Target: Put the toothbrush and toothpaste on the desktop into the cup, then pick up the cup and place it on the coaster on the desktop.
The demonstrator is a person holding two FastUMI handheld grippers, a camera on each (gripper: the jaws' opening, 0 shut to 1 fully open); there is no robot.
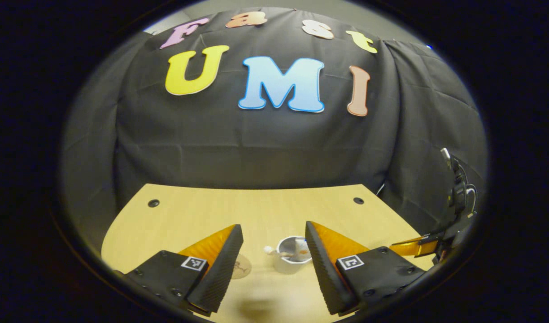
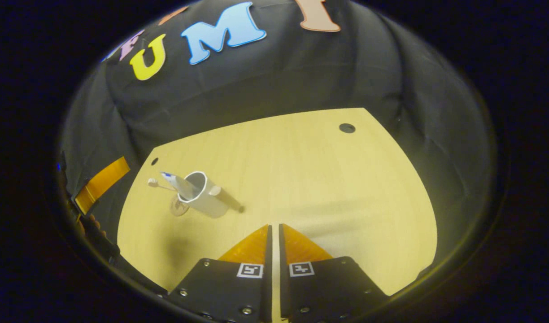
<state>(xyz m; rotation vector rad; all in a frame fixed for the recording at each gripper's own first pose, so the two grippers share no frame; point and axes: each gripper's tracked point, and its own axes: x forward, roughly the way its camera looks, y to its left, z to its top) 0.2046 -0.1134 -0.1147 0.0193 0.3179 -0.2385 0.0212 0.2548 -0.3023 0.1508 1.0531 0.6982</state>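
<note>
— Where's the cup (image 1: 292, 261)?
— On the counter (image 1: 256, 211), ahead between the left claw (image 1: 274, 251)'s wide-open fingers, toothbrush (image 1: 279, 254) and toothpaste (image 1: 301, 246) inside, beside the coaster (image 1: 241, 266).
— Right claw (image 2: 275, 233)?
— Nearly closed, empty, cup far left.

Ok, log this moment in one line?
toothbrush and toothpaste in cup | cup beside coaster, not on it | left hand-held gripper open, empty | right hand-held gripper shut, empty
</note>
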